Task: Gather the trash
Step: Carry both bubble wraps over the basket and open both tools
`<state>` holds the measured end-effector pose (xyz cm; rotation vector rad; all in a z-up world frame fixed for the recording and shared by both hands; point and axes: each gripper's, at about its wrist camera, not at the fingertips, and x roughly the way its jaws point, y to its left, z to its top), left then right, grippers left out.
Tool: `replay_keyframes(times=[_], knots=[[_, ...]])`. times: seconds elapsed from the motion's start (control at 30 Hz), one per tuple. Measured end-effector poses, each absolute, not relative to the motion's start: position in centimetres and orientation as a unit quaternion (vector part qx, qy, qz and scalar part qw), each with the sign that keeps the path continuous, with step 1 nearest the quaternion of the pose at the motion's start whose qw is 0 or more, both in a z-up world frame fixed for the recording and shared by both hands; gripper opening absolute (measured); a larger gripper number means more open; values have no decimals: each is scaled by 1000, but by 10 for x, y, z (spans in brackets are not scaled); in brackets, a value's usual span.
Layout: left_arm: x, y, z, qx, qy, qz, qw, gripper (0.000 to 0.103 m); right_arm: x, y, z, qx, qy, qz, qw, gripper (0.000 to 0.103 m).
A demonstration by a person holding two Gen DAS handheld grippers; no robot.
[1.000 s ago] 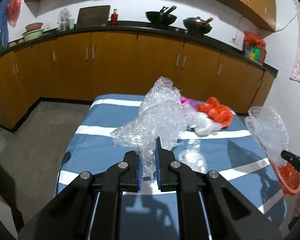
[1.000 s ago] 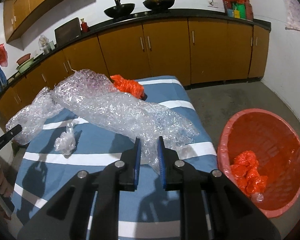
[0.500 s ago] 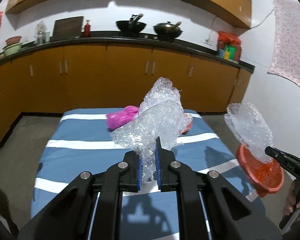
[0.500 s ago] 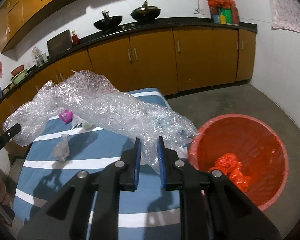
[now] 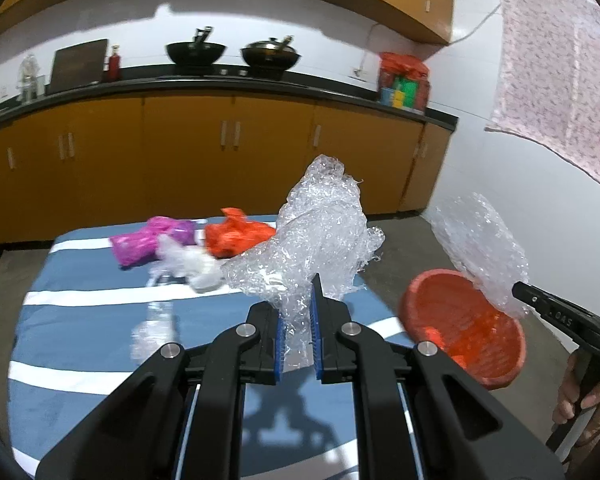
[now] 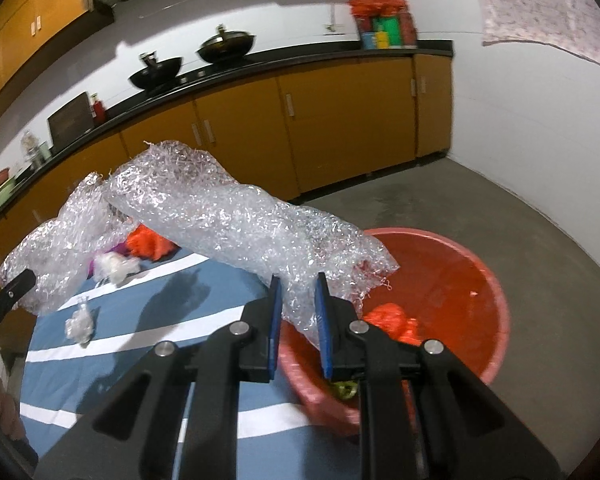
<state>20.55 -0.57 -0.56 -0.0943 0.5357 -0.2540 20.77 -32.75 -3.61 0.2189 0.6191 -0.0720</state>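
Both the left claw (image 5: 298, 330) and right claw (image 6: 298, 320) pinch bubble wrap (image 6: 220, 216) above the red basket (image 6: 496, 300).

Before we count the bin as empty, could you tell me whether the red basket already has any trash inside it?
Yes, an orange crumpled bag lies inside the red basket in the right wrist view.

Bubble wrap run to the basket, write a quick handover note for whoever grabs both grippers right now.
Left gripper: shut on one piece of bubble wrap, above the striped table.
Right gripper: shut on a longer bubble wrap sheet, at the rim of the red basket.
Done: orange bag already in the basket.
Left: drop both wraps in; then collect the pink bag, orange bag, white wad and clear plastic scrap from the table.
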Motion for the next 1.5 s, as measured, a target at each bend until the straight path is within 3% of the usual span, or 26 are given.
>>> replay_keyframes(times=[1.27, 1.37, 1.43, 1.5], knots=[[240, -193, -54, -9, 319, -265, 910, 11, 223, -440, -74, 172, 324, -168, 915, 17], [242, -200, -60, -1, 327, -271, 905, 11, 227, -438, -80, 173, 331, -159, 914, 21], [244, -202, -64, 1, 335, -272, 902, 15, 229, -436, -85, 172, 337, -152, 913, 23], [244, -200, -67, 0, 340, -271, 901, 30, 229, -436, -87, 173, 338, -148, 913, 28]])
